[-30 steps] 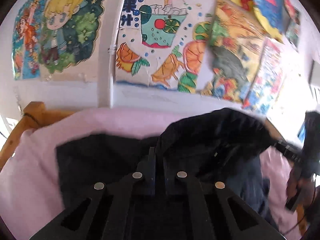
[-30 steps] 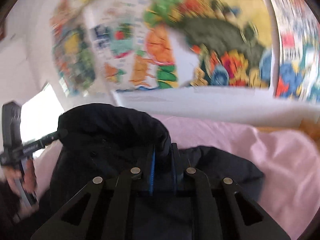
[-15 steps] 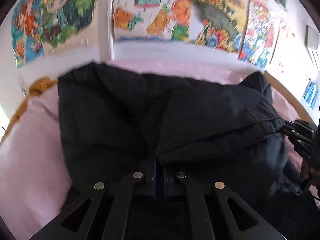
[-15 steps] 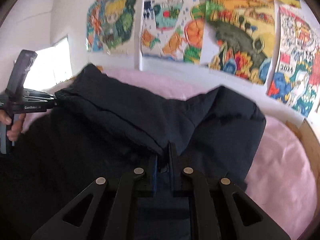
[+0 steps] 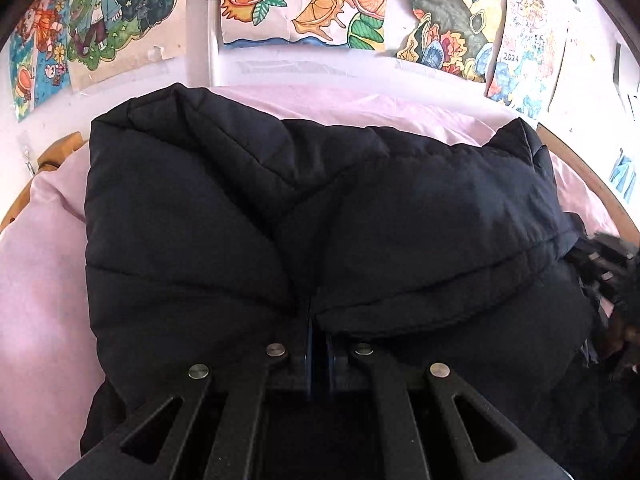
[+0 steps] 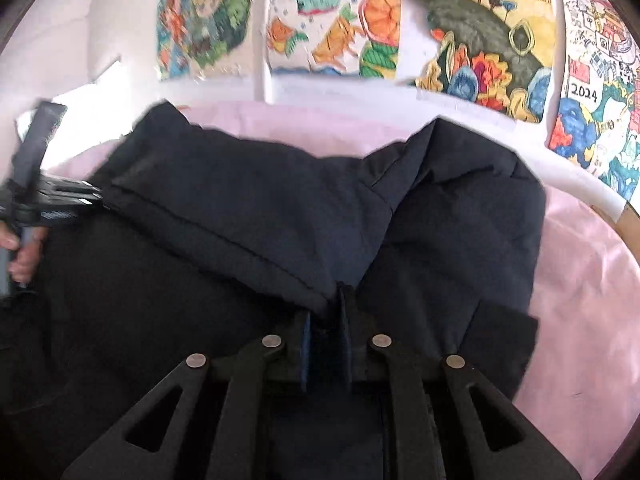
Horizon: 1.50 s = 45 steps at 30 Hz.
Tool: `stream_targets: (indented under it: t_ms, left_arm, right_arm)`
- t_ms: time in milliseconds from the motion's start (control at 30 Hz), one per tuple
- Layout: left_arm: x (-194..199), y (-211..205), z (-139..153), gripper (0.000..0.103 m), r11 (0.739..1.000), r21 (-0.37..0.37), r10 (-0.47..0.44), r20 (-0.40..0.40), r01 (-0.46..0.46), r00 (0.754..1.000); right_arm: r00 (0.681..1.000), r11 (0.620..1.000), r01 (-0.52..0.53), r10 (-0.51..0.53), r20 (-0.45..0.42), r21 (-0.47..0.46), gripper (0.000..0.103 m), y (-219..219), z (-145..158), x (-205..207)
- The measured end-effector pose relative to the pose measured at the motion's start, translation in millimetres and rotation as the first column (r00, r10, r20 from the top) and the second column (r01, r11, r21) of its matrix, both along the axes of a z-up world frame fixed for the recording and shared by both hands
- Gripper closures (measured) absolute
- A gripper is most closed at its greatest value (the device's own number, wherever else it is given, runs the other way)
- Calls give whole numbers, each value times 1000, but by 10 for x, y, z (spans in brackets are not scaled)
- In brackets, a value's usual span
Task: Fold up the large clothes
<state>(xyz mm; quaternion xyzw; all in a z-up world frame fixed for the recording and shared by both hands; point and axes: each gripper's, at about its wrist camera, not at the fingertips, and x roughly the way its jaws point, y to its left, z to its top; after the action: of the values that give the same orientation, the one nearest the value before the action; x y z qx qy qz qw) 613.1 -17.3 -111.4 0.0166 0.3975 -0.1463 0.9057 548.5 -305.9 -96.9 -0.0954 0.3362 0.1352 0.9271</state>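
Both claws, left point(image 5: 318, 334) and right point(image 6: 326, 322), clamp the black puffer jacket point(image 5: 248, 216) hem; slippery padded fabric may slip free mid-fold.

The jacket point(image 5: 304, 216) is dark quilted cloth, matt and soft, with stitched seams. Under it lies a pink sheet point(image 5: 36, 280), smooth matt cloth. The left gripper point(image 5: 318, 336) is matt black plastic with shiny metal rivets. At 12 o'clock hang paper drawings point(image 5: 304, 4). At 3 o'clock shows a smooth wooden frame point(image 5: 600, 196).
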Motion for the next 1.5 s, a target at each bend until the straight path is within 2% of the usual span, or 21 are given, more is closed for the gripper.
stream_targets:
  t_ms: [167, 300, 400, 533, 567, 700, 767, 900, 967, 1000, 1033, 1067, 1133, 1167, 1200, 1300, 1400, 1500]
  left_arm:
    - [-21, -6, -9, 97, 1000, 10, -4, 6, 4, 1000]
    - [-41, -7, -24, 97, 1000, 17, -7, 7, 7, 1000]
    - [-48, -2, -6, 97, 1000, 17, -15, 11, 14, 1000]
    - [-82, 44, 53, 95, 999, -2, -38, 15, 38, 999]
    - [-96, 60, 71, 95, 999, -6, -38, 8, 38, 999]
    - [-263, 201, 206, 94, 997, -66, -50, -39, 48, 998]
    - [-417, 300, 322, 91, 993, -104, -66, -28, 63, 997]
    - [-558, 331, 585, 83, 982, -155, -95, 70, 105, 993]
    - [-479, 191, 688, 69, 972, -195, -117, 91, 133, 989]
    - [-407, 69, 718, 55, 968, -203, -133, 89, 149, 987]
    - [-354, -38, 734, 48, 966, -200, -146, 93, 163, 985]
    - [-254, -196, 741, 48, 971, -169, -156, 102, 172, 982]
    - [-25, -482, 655, 52, 989, -42, -137, 85, 141, 987]
    - [81, -565, 571, 71, 994, 9, -110, 63, 110, 992]
    - [179, -585, 463, 78, 996, 26, -80, 30, 80, 996]
    - [221, -443, 286, 80, 997, -50, -64, 5, 64, 998]
    - [218, -419, 183, 88, 998, -4, -63, 6, 63, 998]
    - [285, -469, 70, 91, 999, 17, -48, -10, 48, 999]
  right_arm:
    - [992, 994, -59, 48, 120, 94, 90, -151, 484, -203]
    - [987, 986, -65, 41, 157, 151, 90, -99, 673, -18]
    - [992, 990, -38, 20, 127, 139, 90, 51, 586, 319]
    - [1000, 983, -23, 25, -7, 184, 90, 164, 216, 655]
    - [1000, 986, -18, 22, -22, 165, 90, 199, 112, 675]
    - [999, 992, -33, 34, -9, 126, 90, 254, -71, 593]
    - [999, 991, -43, 44, -5, 129, 90, 256, -95, 544]
    - [999, 993, -44, 42, 18, 110, 90, 270, -134, 484]
    - [999, 994, -38, 36, 24, 107, 90, 275, -158, 470]
    - [999, 994, -37, 35, 28, 101, 90, 268, -159, 473]
    - [999, 995, -37, 34, 33, 94, 90, 276, -164, 464]
    - [999, 996, -38, 35, 40, 86, 90, 284, -172, 448]
    - [998, 996, -38, 34, 49, 75, 90, 293, -172, 428]
    - [998, 997, -34, 30, 54, 67, 90, 286, -170, 417]
    - [998, 999, -20, 17, 63, 41, 90, 282, -156, 398]
    - [993, 998, 24, -16, 114, -63, 90, 258, -112, 326]
    - [989, 992, 43, -26, 144, -117, 90, 193, -119, 241]
    - [993, 993, 34, -20, 117, -112, 90, 162, -190, 291]
